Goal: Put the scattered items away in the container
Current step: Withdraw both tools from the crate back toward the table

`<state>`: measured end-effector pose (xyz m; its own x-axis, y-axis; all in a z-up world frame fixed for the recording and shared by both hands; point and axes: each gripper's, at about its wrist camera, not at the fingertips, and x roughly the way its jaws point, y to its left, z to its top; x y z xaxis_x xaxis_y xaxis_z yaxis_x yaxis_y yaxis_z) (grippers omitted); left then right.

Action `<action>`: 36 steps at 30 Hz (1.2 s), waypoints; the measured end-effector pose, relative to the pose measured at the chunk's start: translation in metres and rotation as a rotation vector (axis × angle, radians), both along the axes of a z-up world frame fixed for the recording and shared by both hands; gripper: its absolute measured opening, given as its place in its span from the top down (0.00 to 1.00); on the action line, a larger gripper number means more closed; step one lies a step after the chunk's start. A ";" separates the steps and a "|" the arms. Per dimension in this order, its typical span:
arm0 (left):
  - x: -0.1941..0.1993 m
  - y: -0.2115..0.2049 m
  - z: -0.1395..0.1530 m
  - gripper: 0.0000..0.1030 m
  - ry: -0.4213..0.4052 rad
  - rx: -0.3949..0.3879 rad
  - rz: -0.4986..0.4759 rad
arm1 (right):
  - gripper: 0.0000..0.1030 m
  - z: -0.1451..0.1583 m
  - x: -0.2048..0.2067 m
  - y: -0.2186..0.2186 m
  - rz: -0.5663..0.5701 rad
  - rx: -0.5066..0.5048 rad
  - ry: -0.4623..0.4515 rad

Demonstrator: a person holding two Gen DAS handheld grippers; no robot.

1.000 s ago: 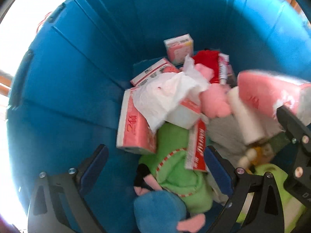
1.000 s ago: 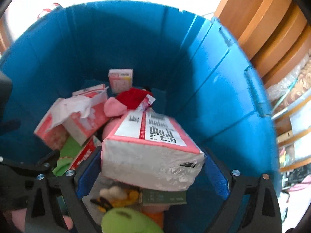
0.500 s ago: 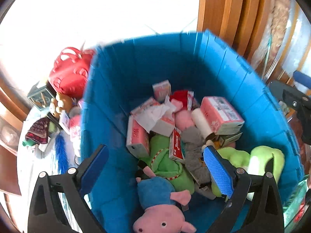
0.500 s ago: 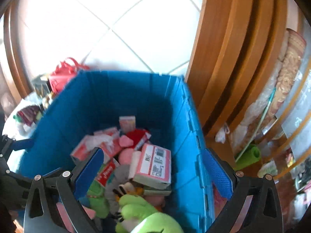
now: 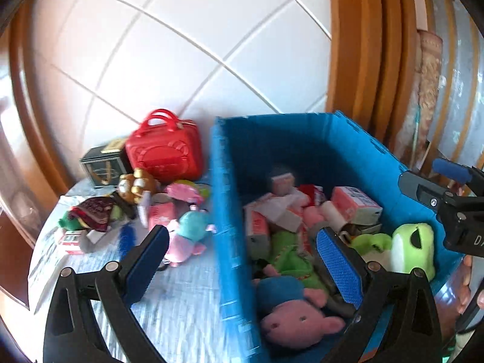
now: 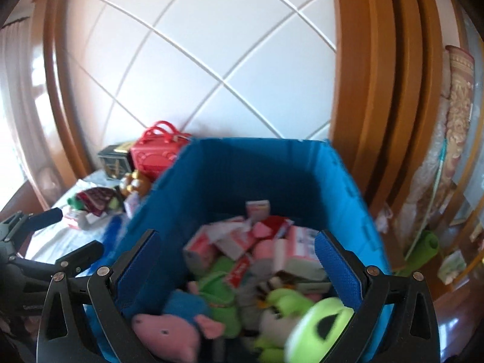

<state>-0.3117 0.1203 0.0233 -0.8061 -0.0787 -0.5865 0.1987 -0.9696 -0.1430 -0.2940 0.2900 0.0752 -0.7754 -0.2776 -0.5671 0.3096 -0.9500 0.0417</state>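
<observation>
Above the near end of the blue bin [image 5: 225, 211] my left gripper [image 5: 242, 263] is open and empty, its fingers astride the bin's left wall. My right gripper [image 6: 237, 263] is open too, with nothing between its pads, over the bin [image 6: 242, 169]. A pink and white tissue pack [image 6: 302, 251] lies inside among boxes and plush toys, with a pink pig plush [image 5: 296, 317] and a green frog plush [image 5: 413, 251] nearest. Left of the bin on the cloth lie a red toy case [image 5: 165, 151], a bear toy [image 5: 136, 184], a teal and pink plush [image 5: 187, 233] and a dark red pouch [image 5: 93, 211].
A dark green box [image 5: 101, 163] stands beside the red case against the white tiled wall. A wooden frame [image 6: 369, 90] and a rolled rug [image 6: 456, 115] rise right of the bin. A green roll [image 6: 423, 248] lies low on the right.
Both grippers have risen and drawn back out of the bin. The right one let go of the tissue pack, which now lies in the bin. The items beside the bin came into view.
</observation>
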 end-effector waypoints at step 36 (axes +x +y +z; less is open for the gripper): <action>0.030 -0.333 -0.237 0.03 -0.200 0.108 0.267 | 0.00 -0.168 -0.021 -0.354 0.150 -0.059 -0.263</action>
<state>-0.2816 -0.2129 -0.2137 -0.6338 -0.2002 -0.7472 0.4777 -0.8610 -0.1746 -0.3154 -0.0643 -0.0927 -0.5523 -0.4161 -0.7223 0.4173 -0.8881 0.1925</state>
